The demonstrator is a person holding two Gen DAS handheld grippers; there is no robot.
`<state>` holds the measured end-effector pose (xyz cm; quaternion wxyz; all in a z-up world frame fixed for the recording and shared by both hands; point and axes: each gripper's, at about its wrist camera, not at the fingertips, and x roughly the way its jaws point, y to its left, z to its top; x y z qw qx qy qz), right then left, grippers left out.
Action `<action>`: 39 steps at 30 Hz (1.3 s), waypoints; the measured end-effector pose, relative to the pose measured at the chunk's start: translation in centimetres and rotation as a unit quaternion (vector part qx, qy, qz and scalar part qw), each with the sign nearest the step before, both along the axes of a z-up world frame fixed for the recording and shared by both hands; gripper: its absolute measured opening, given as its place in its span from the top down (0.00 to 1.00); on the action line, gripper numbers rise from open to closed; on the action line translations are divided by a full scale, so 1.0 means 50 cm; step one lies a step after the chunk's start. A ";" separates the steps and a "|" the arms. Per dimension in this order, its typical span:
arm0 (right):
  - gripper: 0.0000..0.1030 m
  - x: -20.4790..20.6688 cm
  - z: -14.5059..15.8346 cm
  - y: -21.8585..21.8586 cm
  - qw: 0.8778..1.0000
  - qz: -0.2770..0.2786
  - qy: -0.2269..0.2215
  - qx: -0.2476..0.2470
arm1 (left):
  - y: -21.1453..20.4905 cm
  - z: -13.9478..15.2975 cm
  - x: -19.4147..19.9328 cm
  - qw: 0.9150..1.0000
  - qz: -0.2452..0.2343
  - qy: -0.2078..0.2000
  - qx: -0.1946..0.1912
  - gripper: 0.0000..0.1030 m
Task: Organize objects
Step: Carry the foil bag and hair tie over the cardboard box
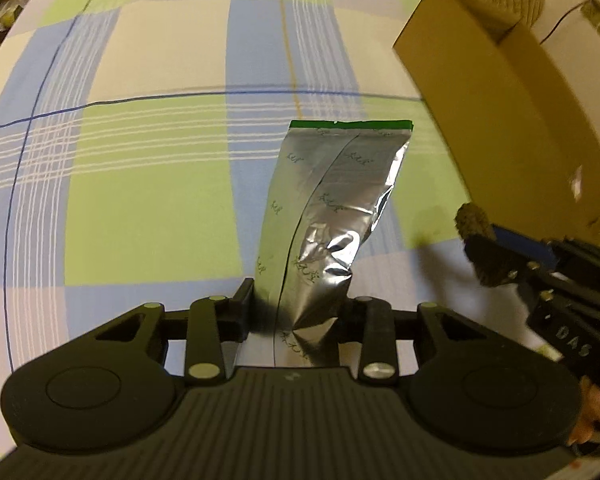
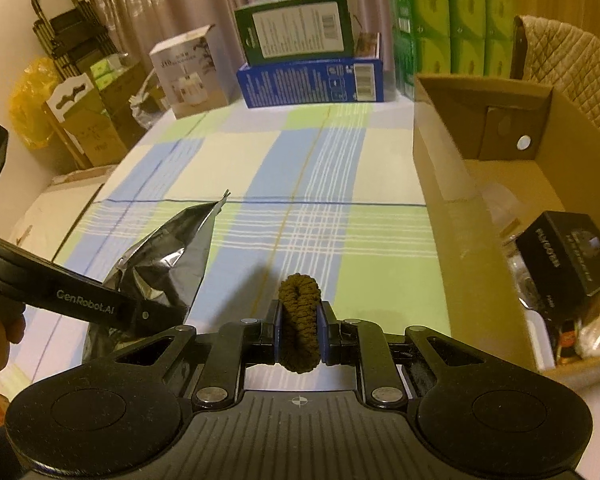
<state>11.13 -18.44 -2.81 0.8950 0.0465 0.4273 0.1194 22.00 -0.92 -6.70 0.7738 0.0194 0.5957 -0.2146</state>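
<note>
A: What does the left claw (image 1: 296, 308) hold?
B: A crinkled silver foil pouch (image 1: 332, 208), clamped above the plaid surface (image 1: 148, 208).
A: And the right claw (image 2: 299, 322)?
B: Clamped on a brown knitted ring (image 2: 300, 320); "GenRobot.AI" marks the left arm.

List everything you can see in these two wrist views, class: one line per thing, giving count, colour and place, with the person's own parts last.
foil pouch: one, silver with a green top edge, held above the cloth in the left tongs
hair tie: one, brown, clamped in the right tongs
tablecloth: one, checked blue, green and cream, covering the table
cardboard box: one, brown, open, at the table's right edge
black carton: one, inside the cardboard box
blue box: one, at the table's far end
green box: one, dark green, on top of the blue box
tissue packs: several, light green, far right
white box: one, far left
left tongs: black, gripping the pouch
right tongs: black with blue pads, shut
</note>
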 end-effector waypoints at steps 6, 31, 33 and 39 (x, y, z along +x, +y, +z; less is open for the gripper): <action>0.86 -0.044 0.027 -0.010 1.000 -0.001 -0.010 -0.003 | -0.014 0.044 -0.054 1.000 -0.007 -0.014 -0.007 0.70; 0.86 -0.136 0.117 -0.160 0.997 -0.050 -0.055 -0.014 | -0.149 0.181 -0.159 0.998 -0.022 -0.042 -0.046 0.70; 0.86 -0.136 0.126 -0.185 0.996 -0.058 -0.060 -0.021 | -0.169 0.193 -0.159 0.998 -0.022 -0.044 -0.051 0.70; 0.86 -0.129 0.156 -0.261 0.993 -0.077 -0.075 -0.039 | -0.250 0.230 -0.155 0.996 -0.028 -0.044 -0.069 0.70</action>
